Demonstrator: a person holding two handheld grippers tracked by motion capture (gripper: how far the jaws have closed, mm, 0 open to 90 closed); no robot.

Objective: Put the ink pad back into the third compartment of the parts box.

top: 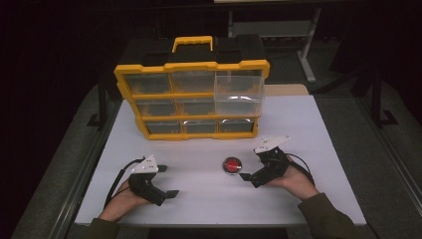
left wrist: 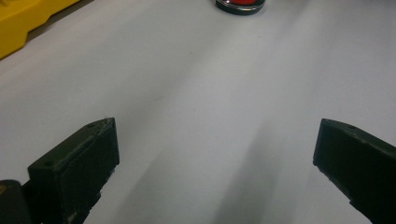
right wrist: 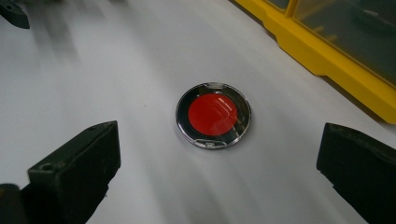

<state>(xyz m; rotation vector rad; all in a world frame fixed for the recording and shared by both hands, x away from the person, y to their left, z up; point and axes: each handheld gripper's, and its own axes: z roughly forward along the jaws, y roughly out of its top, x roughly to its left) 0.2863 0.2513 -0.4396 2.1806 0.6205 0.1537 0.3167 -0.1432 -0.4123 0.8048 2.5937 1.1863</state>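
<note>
- Up at the far side of the white desk (top: pixel 209 194) stood a big yellow box (top: pixel 191 99) with clear little drawers and a yellow handle on top.
- Nearer the person, a small round case (top: pixel 232 165) with a red middle and a clear lid lay flat on the desk, well apart from the box.
- The left hand-held gripper (top: pixel 168 181) sat low at the left of the desk, held in the person's left hand (top: pixel 127 199). Its two black jaws were spread wide apart with nothing between them.
- From the left hand-held gripper (left wrist: pixel 215 163) view, only bare white desk (left wrist: pixel 196 102) lay between the jaws. The round case (left wrist: pixel 239 5) showed far ahead at the top edge, and a corner of the yellow box (left wrist: pixel 28 21) showed at the top left.
- The right hand-held gripper (top: pixel 251 164) was just beside the round case, on its right side, held in the right hand (top: pixel 293 179). Its jaws were also spread wide and held nothing.
- From the right hand-held gripper (right wrist: pixel 217 163) view, the round case (right wrist: pixel 213 115) lay a little ahead of the open jaws, touching neither. The yellow box (right wrist: pixel 327 51) ran along the top right.
</note>
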